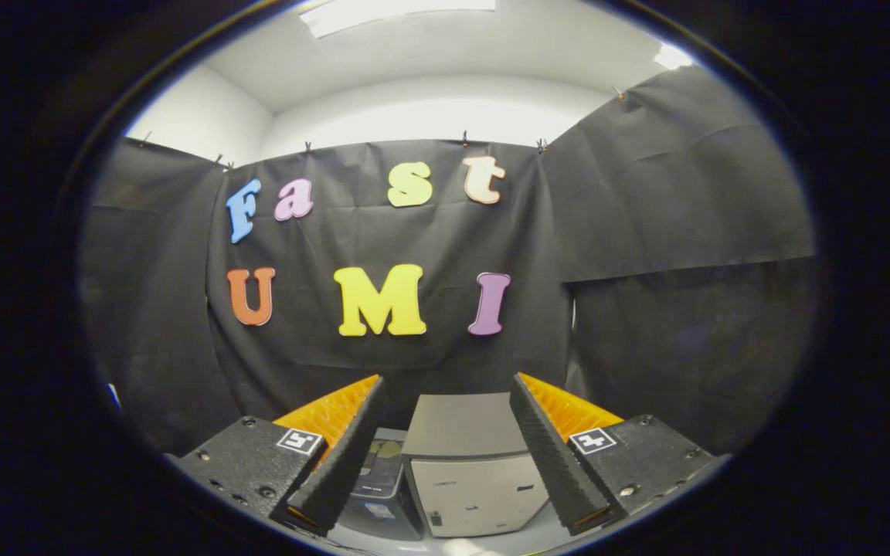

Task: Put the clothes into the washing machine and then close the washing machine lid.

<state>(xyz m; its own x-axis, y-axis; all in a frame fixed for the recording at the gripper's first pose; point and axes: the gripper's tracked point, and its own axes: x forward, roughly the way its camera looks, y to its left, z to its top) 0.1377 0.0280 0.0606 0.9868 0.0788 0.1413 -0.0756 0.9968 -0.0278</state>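
Left to right, as found. Your left finger (341, 463) stands to the left of a dark box (382, 483), which sits low beside the washer (470, 471). The washer is a pale, boxy unit on the white surface (522, 539), seen between and beyond the fingers, against the black cloth wall (646, 232). Its top panel (460, 425) lies flat, which I judge to be the lid down. Your right finger (561, 455) stands to its right.

Gripper (449, 513): fingers spread wide, gripping nothing.

Clothes: I can point to none, so whether they lie inside the washer or elsewhere cannot be told. A shut lid fits either a loaded, finished machine or one yet to be opened.

Risks:
- Acting on the lid without knowing where the clothes are; you could shut or open it wrongly.
- The dark box stands close on the washer's left; a wide finger could knock it on approach.
- Cloth, if picked up, may trail and catch under the lid.

Pose: you hold the gripper raised, roughly level, aimed at the far wall, with the washer low ahead.
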